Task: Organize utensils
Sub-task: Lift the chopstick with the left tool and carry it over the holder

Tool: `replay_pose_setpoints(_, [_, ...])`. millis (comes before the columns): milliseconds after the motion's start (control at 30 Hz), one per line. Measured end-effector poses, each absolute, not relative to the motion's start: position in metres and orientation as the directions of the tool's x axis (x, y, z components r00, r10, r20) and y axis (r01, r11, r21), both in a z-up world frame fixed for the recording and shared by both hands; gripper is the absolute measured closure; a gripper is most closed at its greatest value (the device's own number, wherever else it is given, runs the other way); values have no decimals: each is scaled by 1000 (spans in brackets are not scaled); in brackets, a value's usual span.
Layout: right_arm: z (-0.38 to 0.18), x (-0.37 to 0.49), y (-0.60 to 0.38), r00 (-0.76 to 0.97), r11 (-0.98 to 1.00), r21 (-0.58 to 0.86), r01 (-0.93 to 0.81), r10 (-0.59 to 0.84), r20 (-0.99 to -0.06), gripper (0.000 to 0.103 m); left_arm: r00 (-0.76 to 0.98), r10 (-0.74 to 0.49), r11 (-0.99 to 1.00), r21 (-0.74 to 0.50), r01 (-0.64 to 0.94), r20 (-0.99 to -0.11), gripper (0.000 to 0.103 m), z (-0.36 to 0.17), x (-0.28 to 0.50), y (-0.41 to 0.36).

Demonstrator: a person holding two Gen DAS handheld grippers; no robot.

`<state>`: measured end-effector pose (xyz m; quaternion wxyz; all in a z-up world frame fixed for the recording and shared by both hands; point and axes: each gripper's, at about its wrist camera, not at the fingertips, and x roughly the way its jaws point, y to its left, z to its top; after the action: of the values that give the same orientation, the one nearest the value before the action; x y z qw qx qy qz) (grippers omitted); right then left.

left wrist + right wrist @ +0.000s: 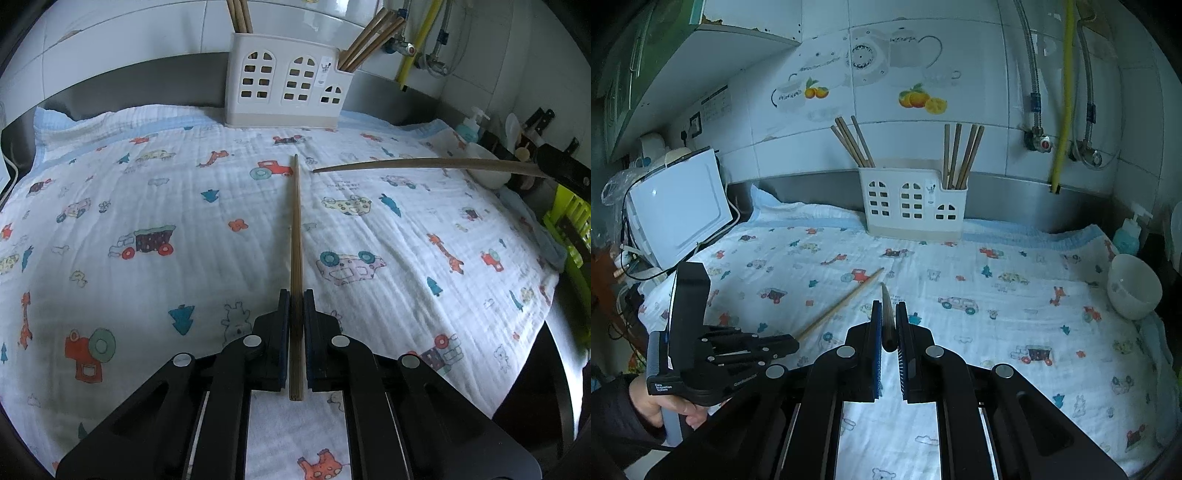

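Note:
My left gripper is shut on a wooden chopstick that points forward just above the patterned cloth. My right gripper is shut on a second chopstick, seen end-on; in the left wrist view that chopstick reaches in from the right. The white utensil holder stands at the back of the cloth with several chopsticks upright in its end compartments. In the right wrist view the left gripper and its chopstick are at the left.
A white bowl and a blue soap bottle sit at the cloth's right edge. A white appliance with cables stands at the left. Pipes and valves hang on the tiled wall behind. A green rack is at far right.

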<state>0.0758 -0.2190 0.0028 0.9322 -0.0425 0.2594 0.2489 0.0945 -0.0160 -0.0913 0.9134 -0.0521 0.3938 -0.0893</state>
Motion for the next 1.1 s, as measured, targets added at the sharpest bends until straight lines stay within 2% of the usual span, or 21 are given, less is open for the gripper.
replay_pose_setpoints(533, [31, 74, -230, 763, 869, 56, -492, 462, -452, 96, 698, -259, 964, -228, 139, -668, 98, -74, 92, -4])
replay_pose_setpoints(1100, [96, 115, -216, 743, 825, 3, -566, 511, -432, 97, 784, -286, 955, -233, 184, -551, 98, -1, 117, 6])
